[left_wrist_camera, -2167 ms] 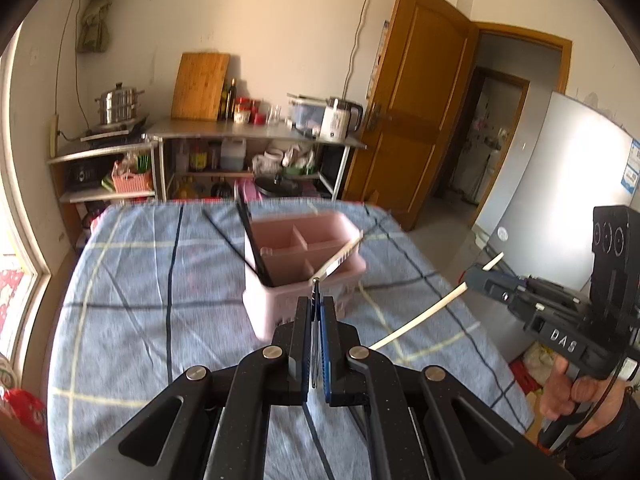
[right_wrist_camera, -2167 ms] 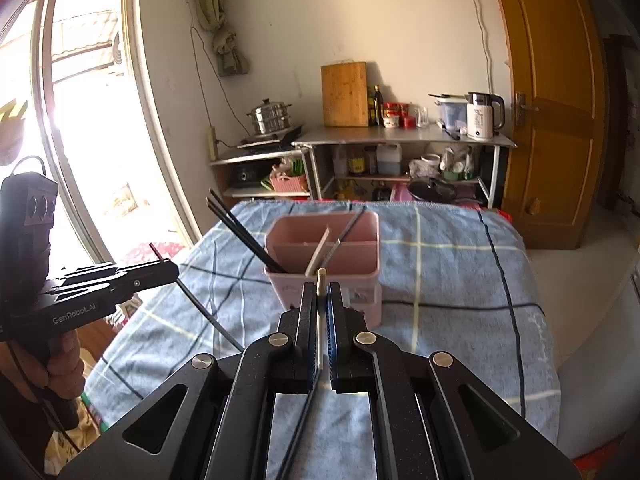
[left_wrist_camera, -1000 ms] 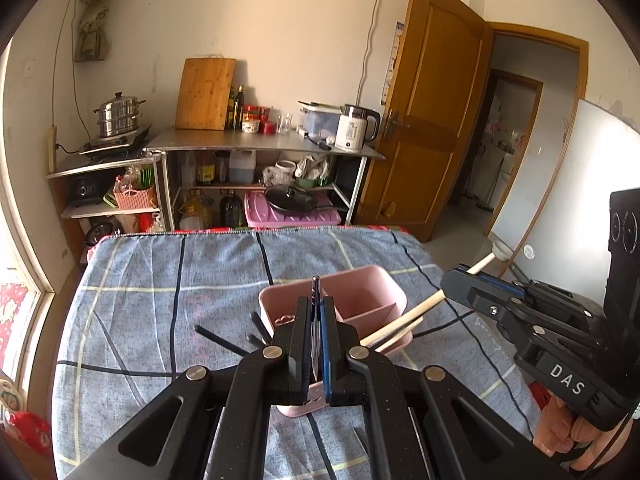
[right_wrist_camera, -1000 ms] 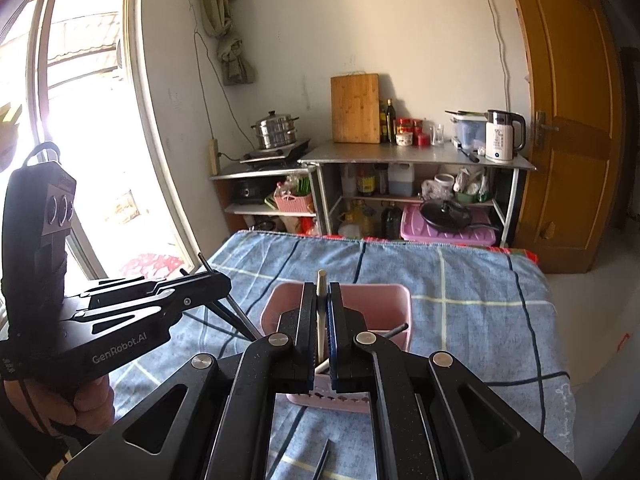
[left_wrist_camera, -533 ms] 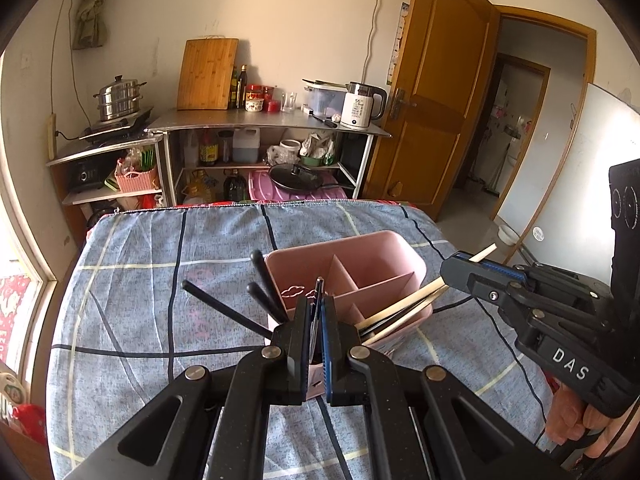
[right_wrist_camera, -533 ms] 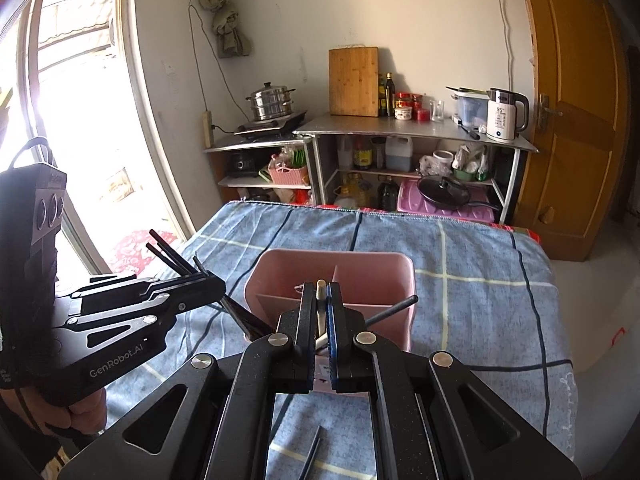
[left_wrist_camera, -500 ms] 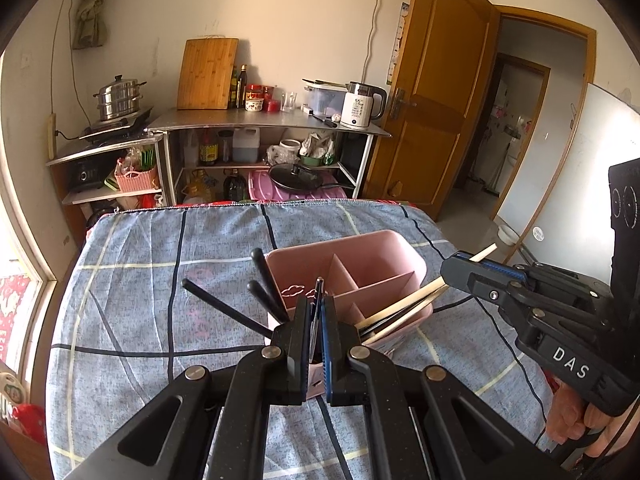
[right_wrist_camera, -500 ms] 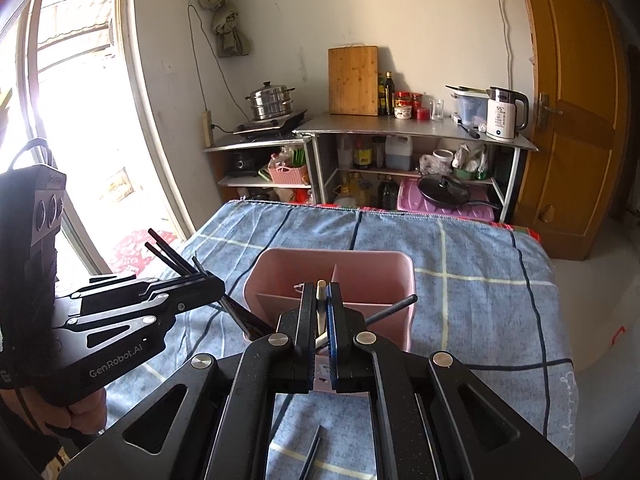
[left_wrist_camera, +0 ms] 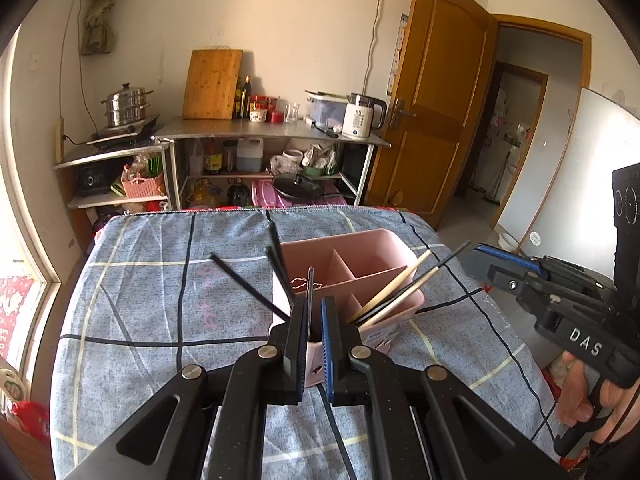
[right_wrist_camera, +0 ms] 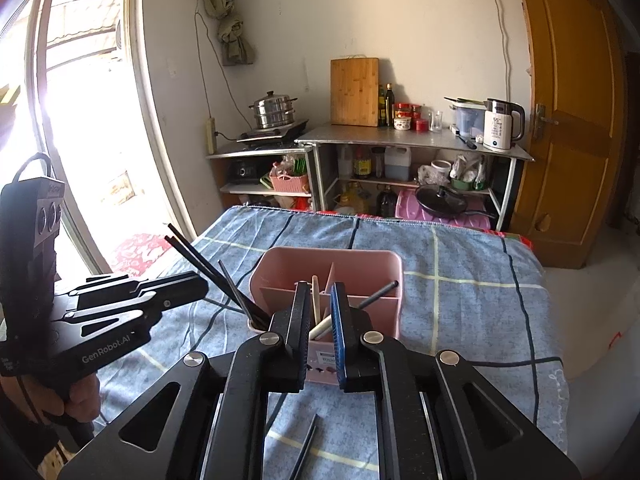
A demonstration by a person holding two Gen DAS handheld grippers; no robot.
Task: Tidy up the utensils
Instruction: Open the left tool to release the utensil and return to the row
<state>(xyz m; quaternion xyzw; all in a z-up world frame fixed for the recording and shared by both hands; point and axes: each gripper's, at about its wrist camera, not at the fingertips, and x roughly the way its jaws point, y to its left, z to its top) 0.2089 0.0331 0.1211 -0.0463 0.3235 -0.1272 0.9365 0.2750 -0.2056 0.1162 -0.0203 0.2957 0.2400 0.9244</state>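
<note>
left compartment: dark chopsticks (left_wrist_camera: 248,284) stand in the pink holder (left_wrist_camera: 360,248), butts down, long axes leaning up and out to the left, fanned and not parallel.
left gripper (left_wrist_camera: 314,320): the jaws stand slightly parted, a gap showing beside the thin dark stick (left_wrist_camera: 310,292) between them. I read this as let go, not clamped. The stick's long axis is near upright, its lower end hidden behind the fingers.
holder position: mid-table on the blue checked cloth (left_wrist_camera: 140,300), just beyond both grippers.
right compartment: pale chopsticks (left_wrist_camera: 400,284) plus one dark one lean up and to the right over the rim.
right gripper (right_wrist_camera: 321,312): jaws clearly apart and holding nothing. A pale stick (right_wrist_camera: 316,300) stands loose in the gap, close to upright, foot inside the holder.
progress: I judge the task well along, with most sticks binned by colour.
left to do: one dark stick (right_wrist_camera: 304,452) lies flat on the cloth near me, long axis running roughly away from the camera. The odd dark one among the pale may want moving.
</note>
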